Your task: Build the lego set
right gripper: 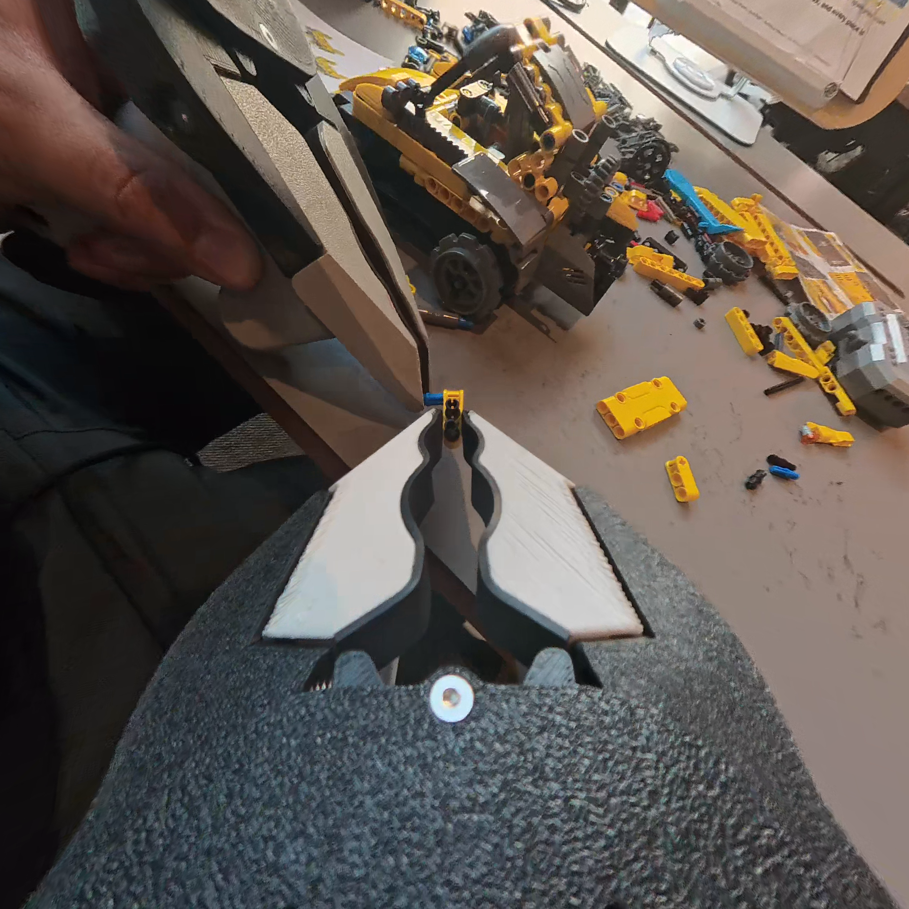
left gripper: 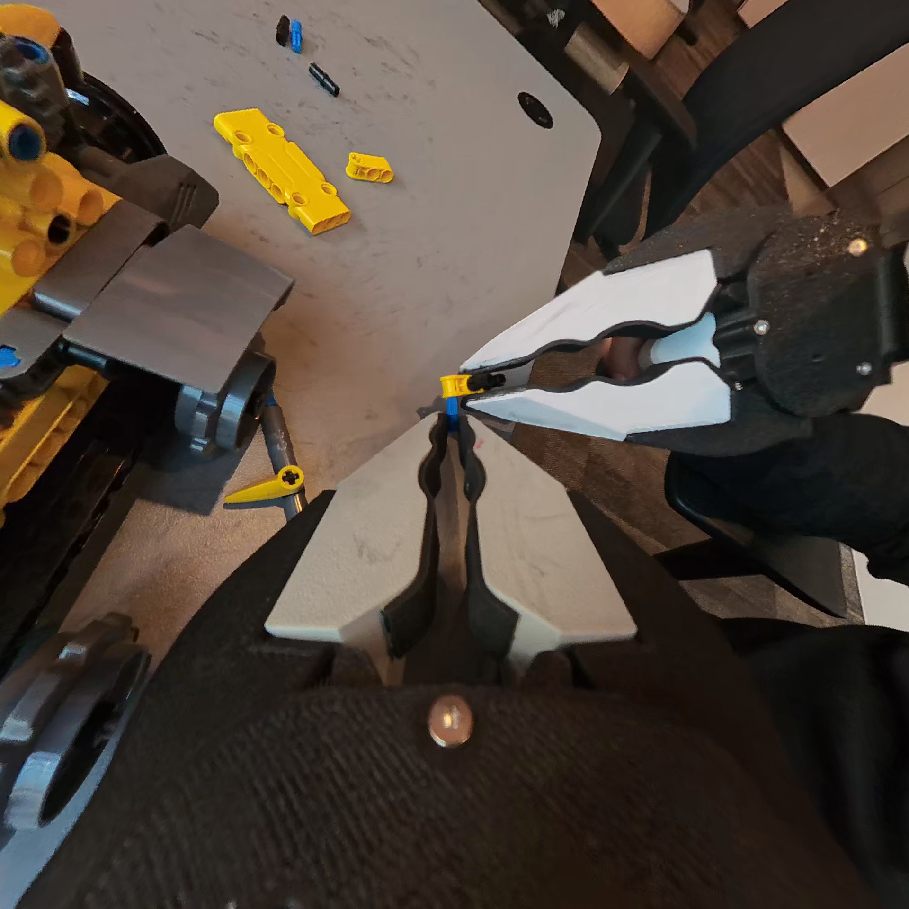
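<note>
My left gripper (left gripper: 451,418) is shut on a small blue pin (left gripper: 451,407) that sticks out past its tips. My right gripper (right gripper: 452,418) is shut on a small yellow connector (right gripper: 452,401) with a black pin in it. In the left wrist view the right gripper (left gripper: 465,386) comes in from the right with the yellow connector (left gripper: 450,386) right above the blue pin. In the right wrist view the left gripper (right gripper: 423,401) comes in from the upper left, and the blue pin (right gripper: 433,397) touches the connector's side. Both meet just above the table's near edge.
A yellow and grey toy brick vehicle (right gripper: 497,187) stands on the grey table (left gripper: 442,221). A yellow panel (left gripper: 283,169), a short yellow beam (left gripper: 370,167), loose black and blue pins (left gripper: 295,35) and a yellow tooth piece (left gripper: 268,489) lie nearby. A pile of parts (right gripper: 767,275) lies at the right. Less than 4 cm separates the two grippers' tips. Between my left fingertips and the yellow tooth piece (left gripper: 268,489) there is roughly 7 cm.
</note>
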`<state>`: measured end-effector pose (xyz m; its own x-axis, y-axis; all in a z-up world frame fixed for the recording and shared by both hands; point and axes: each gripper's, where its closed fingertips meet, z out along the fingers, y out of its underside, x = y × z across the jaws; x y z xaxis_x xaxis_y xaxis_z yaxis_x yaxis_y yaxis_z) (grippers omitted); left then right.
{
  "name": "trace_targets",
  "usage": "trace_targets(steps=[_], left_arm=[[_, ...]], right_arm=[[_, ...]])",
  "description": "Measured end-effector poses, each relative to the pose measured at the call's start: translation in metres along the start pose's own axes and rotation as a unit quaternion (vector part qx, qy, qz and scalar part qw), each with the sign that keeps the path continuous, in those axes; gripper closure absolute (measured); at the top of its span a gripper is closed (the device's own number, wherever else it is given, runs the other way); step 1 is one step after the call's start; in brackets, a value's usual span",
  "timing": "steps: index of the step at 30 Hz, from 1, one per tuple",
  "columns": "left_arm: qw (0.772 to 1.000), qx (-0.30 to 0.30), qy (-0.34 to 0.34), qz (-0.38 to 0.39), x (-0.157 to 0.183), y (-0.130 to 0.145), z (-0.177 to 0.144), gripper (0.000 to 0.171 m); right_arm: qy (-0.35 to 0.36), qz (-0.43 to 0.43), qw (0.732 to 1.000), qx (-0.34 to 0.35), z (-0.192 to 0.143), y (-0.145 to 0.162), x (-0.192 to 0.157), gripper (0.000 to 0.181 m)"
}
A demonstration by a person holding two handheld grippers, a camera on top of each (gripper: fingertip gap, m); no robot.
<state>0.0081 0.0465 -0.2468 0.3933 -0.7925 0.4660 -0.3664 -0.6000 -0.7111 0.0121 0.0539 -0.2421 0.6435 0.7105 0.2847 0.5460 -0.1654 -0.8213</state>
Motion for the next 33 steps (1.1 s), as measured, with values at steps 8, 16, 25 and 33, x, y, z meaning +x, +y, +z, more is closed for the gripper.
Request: trace_targets(steps=[8, 16, 25, 33], left_arm=[[0.999, -0.034, -0.018, 0.028, 0.0, 0.009, 0.006, 0.171], [0.998, -0.039, -0.031, 0.047, -0.001, 0.011, 0.007, 0.171], [0.994, -0.04, -0.053, 0.086, 0.0, 0.012, 0.007, 0.171], [0.993, -0.042, -0.052, 0.094, 0.002, 0.013, 0.007, 0.171]], right_arm=[[-0.043, -0.039, 0.998, -0.006, -0.001, 0.007, -0.007, 0.174], [-0.055, -0.055, 0.997, -0.002, -0.002, 0.007, -0.01, 0.173], [-0.072, -0.063, 0.995, 0.01, -0.005, 0.008, -0.014, 0.172], [-0.091, -0.063, 0.994, 0.017, -0.007, 0.008, -0.016, 0.172]])
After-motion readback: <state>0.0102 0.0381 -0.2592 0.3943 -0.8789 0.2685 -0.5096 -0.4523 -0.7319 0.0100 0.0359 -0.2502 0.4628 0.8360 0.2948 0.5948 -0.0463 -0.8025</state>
